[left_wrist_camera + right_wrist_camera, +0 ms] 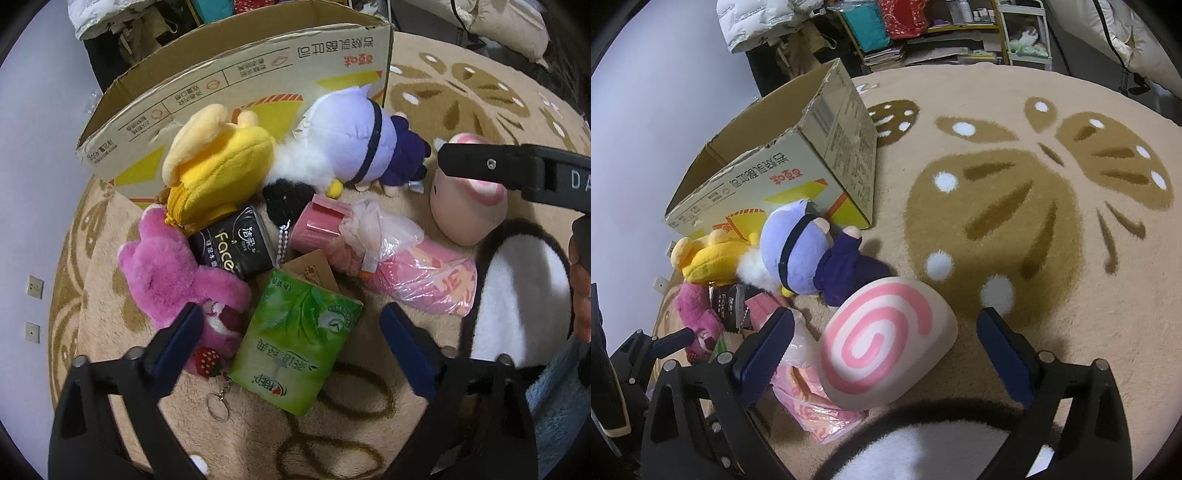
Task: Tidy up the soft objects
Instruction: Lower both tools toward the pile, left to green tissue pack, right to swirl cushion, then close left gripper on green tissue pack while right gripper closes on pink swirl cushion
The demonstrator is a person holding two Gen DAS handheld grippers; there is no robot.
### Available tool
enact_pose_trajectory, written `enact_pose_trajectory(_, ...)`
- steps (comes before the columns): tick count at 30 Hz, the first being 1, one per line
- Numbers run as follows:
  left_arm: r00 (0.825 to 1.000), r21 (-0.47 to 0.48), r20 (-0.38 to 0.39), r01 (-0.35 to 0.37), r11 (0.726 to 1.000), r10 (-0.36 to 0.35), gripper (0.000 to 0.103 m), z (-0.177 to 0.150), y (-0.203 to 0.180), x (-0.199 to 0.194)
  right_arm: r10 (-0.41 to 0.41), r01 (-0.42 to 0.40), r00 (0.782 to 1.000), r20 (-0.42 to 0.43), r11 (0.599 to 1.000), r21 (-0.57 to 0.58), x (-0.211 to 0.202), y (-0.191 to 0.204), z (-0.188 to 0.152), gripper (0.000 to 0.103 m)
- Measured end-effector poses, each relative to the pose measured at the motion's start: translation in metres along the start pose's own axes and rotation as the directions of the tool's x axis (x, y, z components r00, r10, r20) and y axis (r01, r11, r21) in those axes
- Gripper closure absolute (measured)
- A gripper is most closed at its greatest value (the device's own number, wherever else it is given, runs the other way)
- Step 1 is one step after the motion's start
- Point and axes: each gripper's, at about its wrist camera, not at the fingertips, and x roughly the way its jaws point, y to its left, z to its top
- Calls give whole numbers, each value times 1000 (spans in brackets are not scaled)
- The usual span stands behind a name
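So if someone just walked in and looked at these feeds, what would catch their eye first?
Probably the heap of bright soft things on the beige rug: a pink plush bear, a yellow plush and a lilac-headed doll, piled against the open cardboard box. Next, the green tissue pack lying between the open left gripper's fingers, and the pink-swirl cushion in front of the right gripper.
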Motion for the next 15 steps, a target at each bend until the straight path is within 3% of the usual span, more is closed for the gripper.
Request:
enact_pose_trajectory(6,1000,11,8,30,1000,-30,31,-1,-3,-2,-11,11,1000,-25,1000,-4,4,0,-1,13)
enact_pose_trajectory(7,999,18,6,49,999,-49,45,-1,-4,-1,-12,12,1000,-29,1000,-3,5,-1,-2,17)
enact_pose_trajectory(15,999,29,0,43,999,-43,45,-2,-7,2,-19,18,999,-36,1000,-11,6,0,-2,34)
